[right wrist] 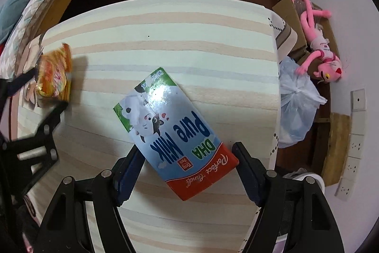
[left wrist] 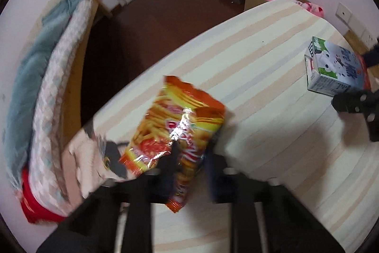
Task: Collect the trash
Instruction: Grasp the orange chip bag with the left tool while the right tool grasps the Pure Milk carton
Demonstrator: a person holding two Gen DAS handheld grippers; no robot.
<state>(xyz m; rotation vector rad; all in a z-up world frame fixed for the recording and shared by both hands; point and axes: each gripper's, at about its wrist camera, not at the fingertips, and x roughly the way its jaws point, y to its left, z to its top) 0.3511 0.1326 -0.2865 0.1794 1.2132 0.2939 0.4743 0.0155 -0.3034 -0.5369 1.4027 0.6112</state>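
Left tongs [left wrist: 187, 158] clench one snack bag [left wrist: 177, 129]; right tongs [right wrist: 187, 167] grip one milk carton [right wrist: 175, 134].

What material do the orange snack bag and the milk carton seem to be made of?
Snack bag: thin plastic or foil film with a glossy finish; it crinkles and throws a bright white glare where the left tool pinches it.
Milk carton: coated paperboard, smooth with a slight sheen; it shows crisp folded edges, flat printed faces and a soft reflection near the top. Any inner lining cannot be seen.
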